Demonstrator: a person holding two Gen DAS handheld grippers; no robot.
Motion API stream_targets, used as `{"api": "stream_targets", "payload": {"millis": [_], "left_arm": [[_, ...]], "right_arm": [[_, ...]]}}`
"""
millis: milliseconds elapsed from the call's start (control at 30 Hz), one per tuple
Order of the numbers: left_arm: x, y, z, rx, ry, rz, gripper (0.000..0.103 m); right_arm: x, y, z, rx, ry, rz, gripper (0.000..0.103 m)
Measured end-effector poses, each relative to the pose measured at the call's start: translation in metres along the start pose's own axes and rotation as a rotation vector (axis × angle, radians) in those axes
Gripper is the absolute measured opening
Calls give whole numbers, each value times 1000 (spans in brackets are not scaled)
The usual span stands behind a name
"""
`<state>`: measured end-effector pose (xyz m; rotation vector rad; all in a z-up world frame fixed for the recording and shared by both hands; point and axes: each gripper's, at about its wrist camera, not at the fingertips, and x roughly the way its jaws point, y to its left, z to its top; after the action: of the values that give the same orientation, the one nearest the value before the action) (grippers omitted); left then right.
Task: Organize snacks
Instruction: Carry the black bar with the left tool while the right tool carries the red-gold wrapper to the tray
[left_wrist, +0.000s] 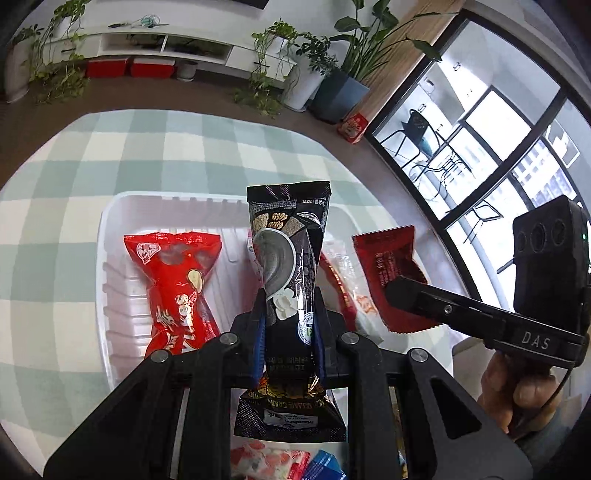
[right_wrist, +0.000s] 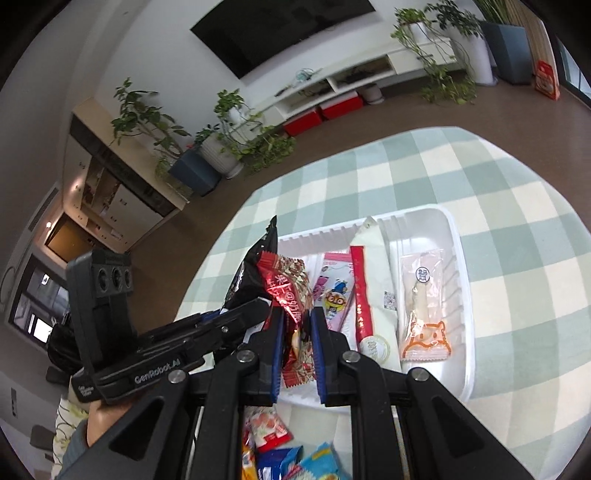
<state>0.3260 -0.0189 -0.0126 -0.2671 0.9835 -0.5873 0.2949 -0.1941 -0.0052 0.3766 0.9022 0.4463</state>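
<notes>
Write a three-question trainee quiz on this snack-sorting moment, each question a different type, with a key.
1. True or false: the left gripper is shut on the black sesame packet.
2. Multiple choice: what does the right gripper hold? A) a blue packet B) the dark red packet C) nothing
3. Fill in: the red peanut bag lies in the white ____.

Key: 1 true; 2 B; 3 tray.
</notes>
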Motion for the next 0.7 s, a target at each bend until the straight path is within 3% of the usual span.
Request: {"api": "stream_targets", "payload": {"millis": [700], "left_arm": [[50, 30, -4, -47, 29, 50, 20]], "right_arm": [[51, -18, -4, 71, 66, -80, 16]]}}
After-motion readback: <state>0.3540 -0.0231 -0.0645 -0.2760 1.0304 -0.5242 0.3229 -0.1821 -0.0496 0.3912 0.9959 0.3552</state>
